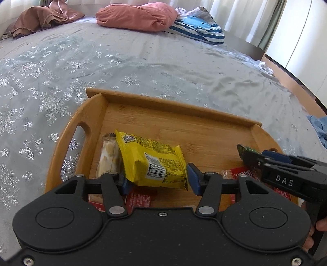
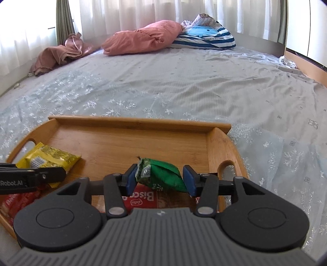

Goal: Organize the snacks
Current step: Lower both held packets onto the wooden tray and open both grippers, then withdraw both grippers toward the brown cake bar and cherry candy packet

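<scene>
A home bedroom is shown; a wide bed (image 2: 184,86) is covered by a snowflake-patterned sheet; pillows (image 2: 143,38) are piled at its far end; sheer curtains (image 2: 143,12) are hung behind.

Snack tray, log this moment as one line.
left gripper: around yellow packet, pads apart | right gripper: around green packet, pads apart | both packets over wooden tray

Both grippers are pointed downward over the wooden tray (image 2: 130,122). The left gripper (image 1: 158,177) is held over the tray's left half with its blue pads parted, a yellow packet (image 1: 155,161) lying loose between them. The right gripper (image 2: 159,179) is held over the tray's right half, pads parted about a green packet (image 2: 161,174); fingers (image 1: 318,227) are glimpsed behind it.
</scene>
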{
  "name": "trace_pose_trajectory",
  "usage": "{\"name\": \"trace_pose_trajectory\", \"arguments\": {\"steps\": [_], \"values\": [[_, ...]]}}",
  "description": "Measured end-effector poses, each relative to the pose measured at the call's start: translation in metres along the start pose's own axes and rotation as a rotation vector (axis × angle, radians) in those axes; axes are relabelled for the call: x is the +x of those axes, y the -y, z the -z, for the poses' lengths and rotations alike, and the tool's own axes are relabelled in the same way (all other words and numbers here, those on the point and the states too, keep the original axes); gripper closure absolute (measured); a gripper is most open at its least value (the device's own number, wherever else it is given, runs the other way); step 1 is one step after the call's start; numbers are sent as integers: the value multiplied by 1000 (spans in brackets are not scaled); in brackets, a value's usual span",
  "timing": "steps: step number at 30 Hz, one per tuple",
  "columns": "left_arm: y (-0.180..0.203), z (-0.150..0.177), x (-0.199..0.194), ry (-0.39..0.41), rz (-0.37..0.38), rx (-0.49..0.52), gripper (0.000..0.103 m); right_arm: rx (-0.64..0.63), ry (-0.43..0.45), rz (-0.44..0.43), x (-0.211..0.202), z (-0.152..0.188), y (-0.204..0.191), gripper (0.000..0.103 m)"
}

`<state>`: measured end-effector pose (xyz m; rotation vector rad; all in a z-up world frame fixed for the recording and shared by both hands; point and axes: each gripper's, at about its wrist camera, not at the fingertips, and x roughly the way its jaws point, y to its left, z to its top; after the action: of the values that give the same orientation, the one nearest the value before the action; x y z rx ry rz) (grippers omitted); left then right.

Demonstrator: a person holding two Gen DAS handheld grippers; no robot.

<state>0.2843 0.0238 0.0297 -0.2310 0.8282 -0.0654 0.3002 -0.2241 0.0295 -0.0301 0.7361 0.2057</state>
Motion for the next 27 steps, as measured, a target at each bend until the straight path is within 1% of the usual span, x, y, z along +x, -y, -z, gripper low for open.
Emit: {"name": "trace_pose_trajectory", "arguments": {"steps": [1, 3, 4, 5, 6, 7, 10, 12, 14, 22, 27], "values": [[0, 0, -3, 3, 0, 2, 42, -6, 6, -1, -3, -1, 0, 38], [1, -1, -10, 16, -1, 5, 23, -19, 22, -1, -9, -4, -2, 32], [0, -1, -14, 25, 5, 4, 19, -22, 27, -5, -13, -6, -3, 30], [0, -2, -18, 34, 10, 3, 11, -24, 31, -9, -16, -7, -3, 28], [1, -2, -23, 44, 11, 2, 6, -26, 38, -9, -19, -8, -4, 26], [1, -2, -28, 55, 10, 2, 4, -29, 46, -9, -23, -9, -5, 25], [1, -2, -42, 66, 2, 19, 2, -32, 77, -21, -39, -9, -6, 22], [2, 0, -53, 64, 7, 36, 1, -23, 102, -45, -53, -6, -4, 17], [3, 5, -65, 63, 13, 51, 0, -26, 123, -63, -67, -2, -4, 14], [4, 36, -108, 73, 20, 70, 0, -91, 180, -87, -112, 25, -10, 7], [7, 56, -132, 84, 21, 95, 0, -113, 209, -113, -133, 44, -17, 1]]}}
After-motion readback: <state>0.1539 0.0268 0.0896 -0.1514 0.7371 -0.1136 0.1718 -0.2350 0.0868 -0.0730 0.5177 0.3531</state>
